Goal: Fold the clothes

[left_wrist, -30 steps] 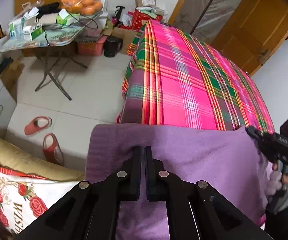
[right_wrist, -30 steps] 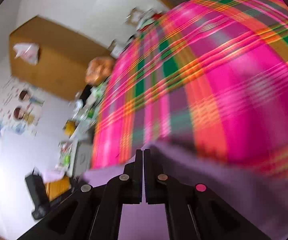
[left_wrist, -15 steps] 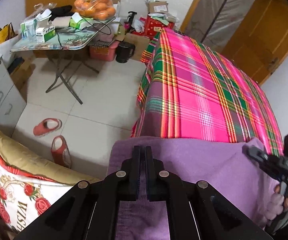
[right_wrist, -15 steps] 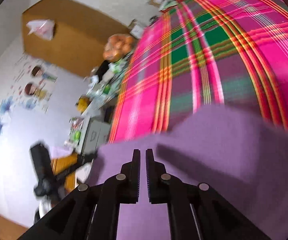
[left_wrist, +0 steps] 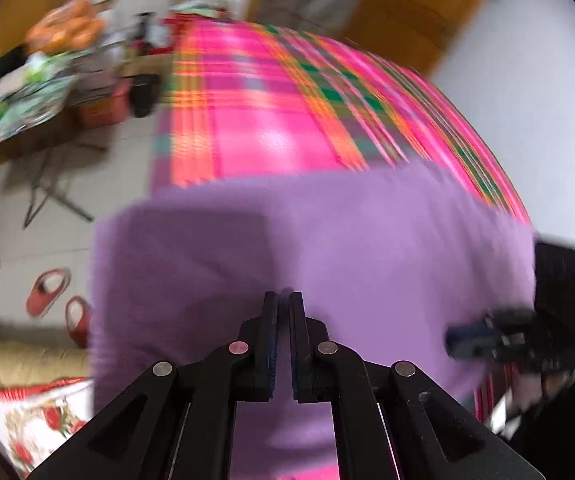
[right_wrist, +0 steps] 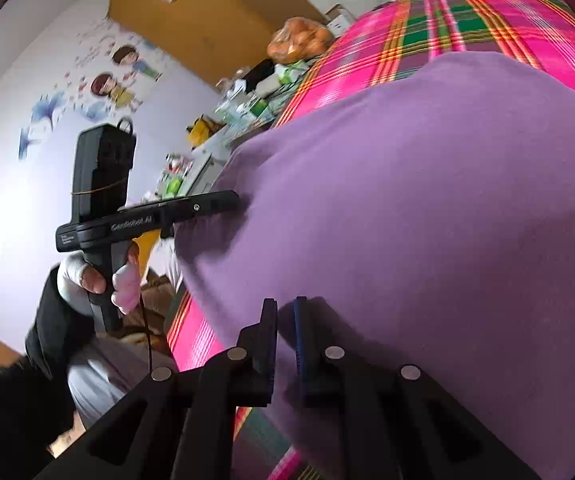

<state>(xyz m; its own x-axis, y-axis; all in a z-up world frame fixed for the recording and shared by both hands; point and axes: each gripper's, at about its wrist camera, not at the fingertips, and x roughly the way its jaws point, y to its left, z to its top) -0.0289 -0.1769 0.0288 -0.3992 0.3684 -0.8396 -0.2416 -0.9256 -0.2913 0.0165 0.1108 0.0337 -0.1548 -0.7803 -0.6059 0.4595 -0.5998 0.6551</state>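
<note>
Roughly mid-fold: soft purple knit garment (right_wrist: 427,200) laid across pink plaid bedspread (left_wrist: 271,120), doubled over at least once, not yet compact. Left gripper (left_wrist: 283,300) pinched tight on near edge at 6 o'clock. Right gripper (right_wrist: 285,306) opening, narrow gap, cloth edge between pads, apparently letting go. Cluttered folding table (left_wrist: 15,112) at 10 o'clock, red slippers (left_wrist: 47,290) on tiled floor at 9.

Pink plaid bedspread (left_wrist: 271,128); red slippers (left_wrist: 47,292) on tiled floor; cartoon wall stickers (right_wrist: 115,76)
</note>
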